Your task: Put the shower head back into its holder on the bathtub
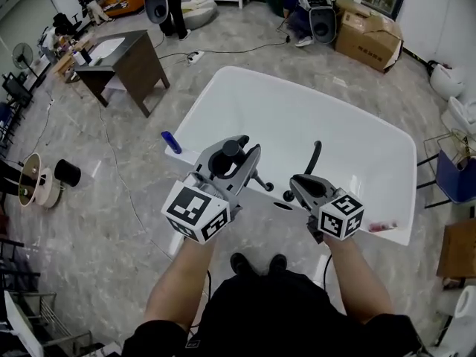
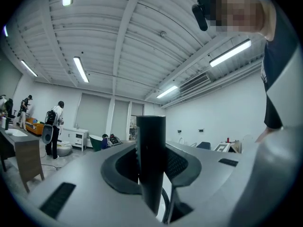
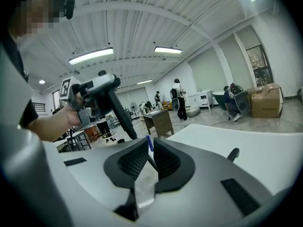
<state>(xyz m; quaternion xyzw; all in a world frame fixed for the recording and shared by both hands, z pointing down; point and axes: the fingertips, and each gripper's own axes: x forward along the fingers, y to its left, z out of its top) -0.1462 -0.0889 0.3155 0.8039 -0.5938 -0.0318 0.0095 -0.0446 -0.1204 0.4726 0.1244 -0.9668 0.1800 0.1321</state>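
Observation:
The black shower head (image 1: 225, 153) stands upright between the jaws of my left gripper (image 1: 236, 152), which is shut on its handle (image 2: 150, 164); it hangs over the near rim of the white bathtub (image 1: 297, 110). My right gripper (image 1: 297, 185) hovers just to the right, over the same rim. Its jaws (image 3: 147, 152) stand a narrow slit apart. A thin dark hose line shows in that slit, with light beside it. A small dark oval hole (image 1: 282, 207) and a black knob (image 1: 288, 195) sit on the rim between the grippers. A black lever (image 1: 315, 155) rises behind them.
A blue object (image 1: 171, 142) lies at the tub's left corner. A dark wooden desk (image 1: 130, 62) stands at the far left and cardboard boxes (image 1: 368, 36) at the far right. A black cup (image 1: 67, 173) and a cable reel (image 1: 33, 181) sit on the floor at left. People stand at the back.

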